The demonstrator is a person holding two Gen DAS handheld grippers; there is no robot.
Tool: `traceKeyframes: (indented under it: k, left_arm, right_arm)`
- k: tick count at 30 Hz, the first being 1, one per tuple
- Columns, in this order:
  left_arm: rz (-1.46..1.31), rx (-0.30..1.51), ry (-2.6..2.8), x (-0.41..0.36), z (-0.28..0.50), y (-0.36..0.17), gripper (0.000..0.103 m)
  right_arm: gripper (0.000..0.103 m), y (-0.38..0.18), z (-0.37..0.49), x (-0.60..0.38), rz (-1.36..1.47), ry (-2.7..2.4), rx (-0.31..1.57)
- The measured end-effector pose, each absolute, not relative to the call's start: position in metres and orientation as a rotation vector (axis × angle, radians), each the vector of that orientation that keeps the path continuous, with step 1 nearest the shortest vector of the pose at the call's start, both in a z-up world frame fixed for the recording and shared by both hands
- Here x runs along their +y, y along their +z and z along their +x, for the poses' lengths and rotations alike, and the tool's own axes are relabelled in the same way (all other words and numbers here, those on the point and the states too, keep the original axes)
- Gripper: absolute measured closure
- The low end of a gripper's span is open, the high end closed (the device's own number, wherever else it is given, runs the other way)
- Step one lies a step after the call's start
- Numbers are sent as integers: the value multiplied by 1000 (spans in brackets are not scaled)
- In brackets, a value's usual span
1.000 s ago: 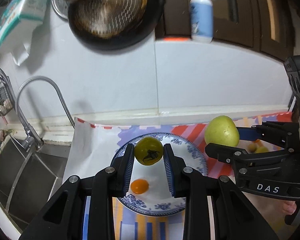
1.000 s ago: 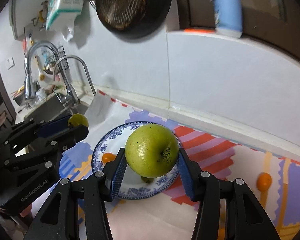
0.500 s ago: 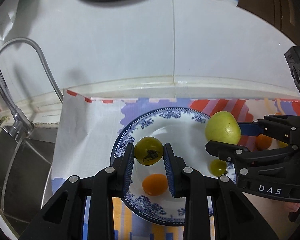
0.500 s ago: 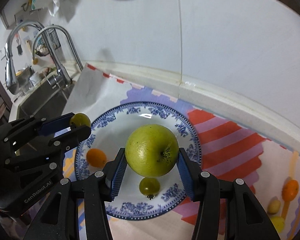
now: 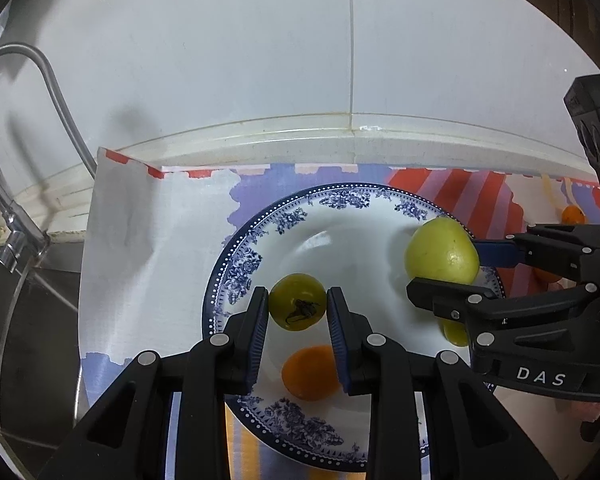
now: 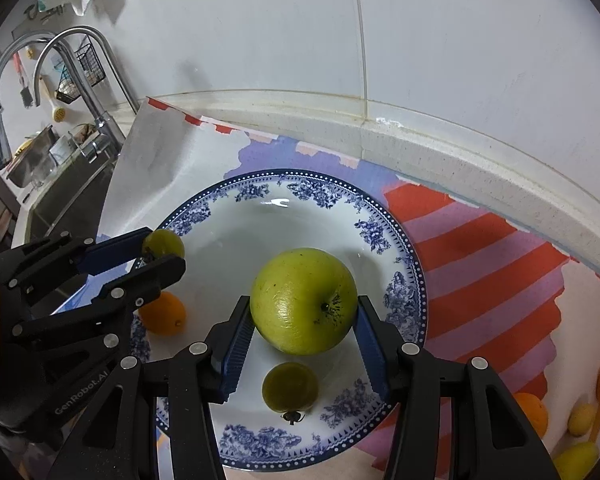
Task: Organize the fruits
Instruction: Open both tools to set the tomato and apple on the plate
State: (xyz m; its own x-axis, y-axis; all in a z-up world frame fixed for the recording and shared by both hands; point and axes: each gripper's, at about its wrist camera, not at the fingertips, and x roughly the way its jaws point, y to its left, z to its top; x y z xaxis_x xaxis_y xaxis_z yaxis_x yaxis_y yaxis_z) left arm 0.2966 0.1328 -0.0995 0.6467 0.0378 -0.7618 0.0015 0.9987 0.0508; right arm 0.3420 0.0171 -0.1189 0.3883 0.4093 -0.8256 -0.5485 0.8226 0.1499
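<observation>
A blue-and-white patterned plate (image 5: 284, 220) (image 6: 400, 240) lies on a colourful mat. My left gripper (image 5: 298, 308) is shut on a small green tomato (image 5: 298, 302) low over the plate's left part; it also shows in the right wrist view (image 6: 162, 242). My right gripper (image 6: 304, 320) is shut on a green apple (image 6: 304, 300) (image 5: 442, 256) over the plate's right part. A small orange fruit (image 5: 310, 372) (image 6: 164, 314) and another green tomato (image 6: 290, 388) lie on the plate.
The mat (image 6: 480, 264) reaches the white tiled wall (image 5: 260, 60). More small orange and yellow fruits (image 6: 580, 416) lie on the mat at the right. A faucet (image 6: 80, 80) and sink (image 5: 16, 320) are at the left.
Both grippers have come down and forward over the plate with their fruits still held. The plate now looks larger and closer.
</observation>
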Motion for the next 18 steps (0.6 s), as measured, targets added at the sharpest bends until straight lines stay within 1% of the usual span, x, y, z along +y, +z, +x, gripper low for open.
traceKeyframes:
  k: [3, 8, 11, 17, 18]
  left_arm:
    - [36, 866, 27, 134, 296, -98, 68]
    - [36, 841, 49, 134, 288, -88, 66]
    - [35, 826, 65, 133, 279, -79, 59]
    - [70, 771, 86, 121, 256, -59, 58]
    - [71, 759, 82, 118, 251, -54, 57]
  right_arm:
    - [51, -121, 343, 17, -149, 617, 1014]
    - [50, -112, 339, 17, -149, 621, 984]
    - [50, -100, 332, 15, -164, 614, 950]
    - [50, -75, 308, -4, -173, 570, 870]
    - [50, -71, 304, -8, -169, 561, 856]
